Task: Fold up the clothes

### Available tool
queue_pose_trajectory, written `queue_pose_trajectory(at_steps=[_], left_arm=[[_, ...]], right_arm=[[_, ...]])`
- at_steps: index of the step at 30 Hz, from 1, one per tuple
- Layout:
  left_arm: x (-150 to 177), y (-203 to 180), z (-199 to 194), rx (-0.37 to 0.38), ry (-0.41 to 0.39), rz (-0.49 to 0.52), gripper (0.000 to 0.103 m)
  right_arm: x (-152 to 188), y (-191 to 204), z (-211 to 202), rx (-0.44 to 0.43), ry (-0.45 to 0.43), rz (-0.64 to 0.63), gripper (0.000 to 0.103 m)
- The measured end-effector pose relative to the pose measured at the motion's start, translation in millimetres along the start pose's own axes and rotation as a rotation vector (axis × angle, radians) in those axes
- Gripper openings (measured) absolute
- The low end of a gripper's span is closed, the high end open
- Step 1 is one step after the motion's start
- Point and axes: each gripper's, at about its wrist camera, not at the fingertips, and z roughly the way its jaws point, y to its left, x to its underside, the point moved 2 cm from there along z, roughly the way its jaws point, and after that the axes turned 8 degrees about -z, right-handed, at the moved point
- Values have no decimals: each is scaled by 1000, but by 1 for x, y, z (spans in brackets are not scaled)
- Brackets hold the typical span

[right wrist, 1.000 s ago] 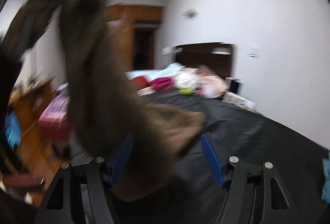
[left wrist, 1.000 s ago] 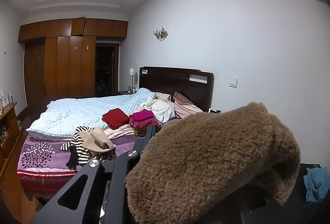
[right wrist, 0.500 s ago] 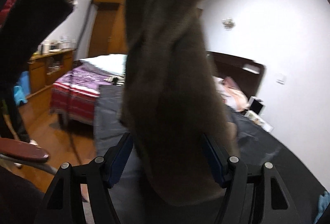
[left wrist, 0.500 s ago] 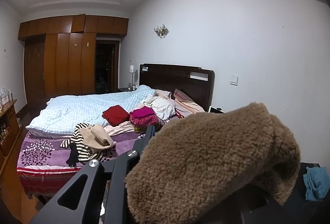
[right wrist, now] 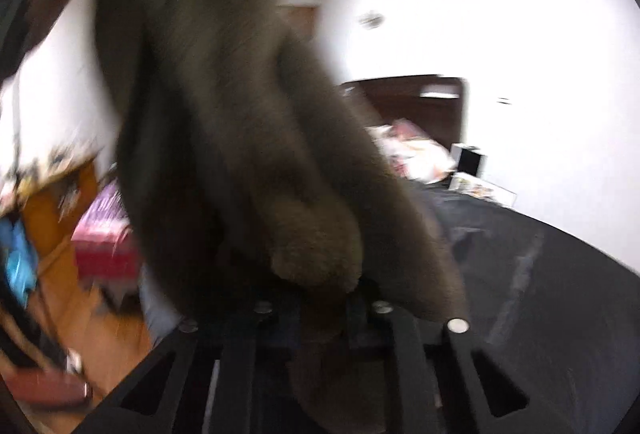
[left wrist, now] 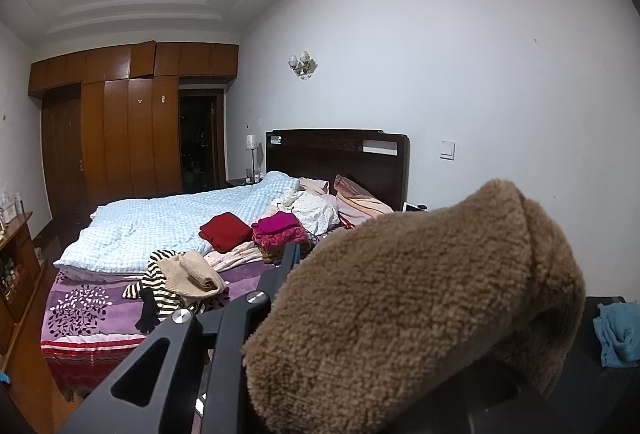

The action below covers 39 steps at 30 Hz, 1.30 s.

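Above the dark work surface (right wrist: 560,274) I held the brown fleece garment (left wrist: 420,294) clamped in both left gripper (left wrist: 304,298) and right gripper (right wrist: 320,298), mid-lift; next, probably spreading it flat.

Fleece (left wrist: 416,298) near is brown, nubbly pile; quilt (left wrist: 168,226) far left is soft checked cloth. Wardrobe (left wrist: 120,130) is glossy wood; headboard (left wrist: 340,162) dark, polished.

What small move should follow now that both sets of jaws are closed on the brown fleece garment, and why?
Probably draw the right gripper away from the left gripper to spread the brown fleece garment, since it hangs bunched between them, above the black surface.
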Motion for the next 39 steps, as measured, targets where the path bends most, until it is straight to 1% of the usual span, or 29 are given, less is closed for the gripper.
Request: queue_pose_trajectory(at_steps=[2, 3, 5, 8, 11, 14, 15, 16, 17, 18, 19, 21, 24, 25, 27, 30, 34, 38, 39], left_arm=[[4, 0, 0, 4, 2, 11, 22], [6, 0, 0, 6, 5, 17, 22], [9, -1, 1, 9, 9, 27, 22], [19, -3, 9, 26, 39, 47, 22], [32, -3, 19, 61, 87, 68, 23], [52, 2, 32, 95, 157, 89, 30], [59, 4, 37, 100, 179, 101, 36], [67, 5, 42, 105, 201, 113, 43], [76, 7, 48, 112, 228, 127, 47], [87, 10, 54, 123, 259, 136, 54], [98, 12, 60, 134, 291, 145, 57], [119, 16, 70, 160, 351, 163, 60], [149, 24, 81, 186, 420, 194, 66], [155, 27, 84, 181, 432, 200, 69], [166, 34, 89, 165, 453, 210, 71], [182, 45, 96, 143, 485, 225, 71], [182, 58, 90, 183, 484, 173, 71], [181, 54, 66, 224, 441, 174, 71], [180, 53, 63, 225, 432, 166, 70]], right_arm=[[-7, -23, -8, 68, -35, 61, 14], [-12, -34, -15, 115, -61, 80, 14], [-21, -51, -27, 195, -114, 105, 13], [-37, -76, -46, 303, -190, 145, 13], [-48, -93, -57, 366, -220, 165, 13], [-54, -108, -65, 404, -238, 181, 13], [-56, -111, -67, 416, -244, 178, 13], [-58, -114, -68, 427, -250, 174, 13], [-60, -117, -70, 439, -256, 170, 13], [-62, -120, -72, 451, -262, 167, 13], [-64, -123, -71, 454, -260, 164, 13], [-68, -126, -64, 455, -239, 169, 13], [-70, -123, -47, 448, -191, 156, 13], [-70, -120, -49, 443, -176, 156, 13], [-70, -123, -39, 432, -141, 162, 13], [-68, -128, -28, 426, -110, 165, 13], [-63, -127, -18, 448, -93, 137, 13], [-62, -124, -10, 447, -95, 136, 13], [-64, -124, -8, 438, -106, 136, 13]])
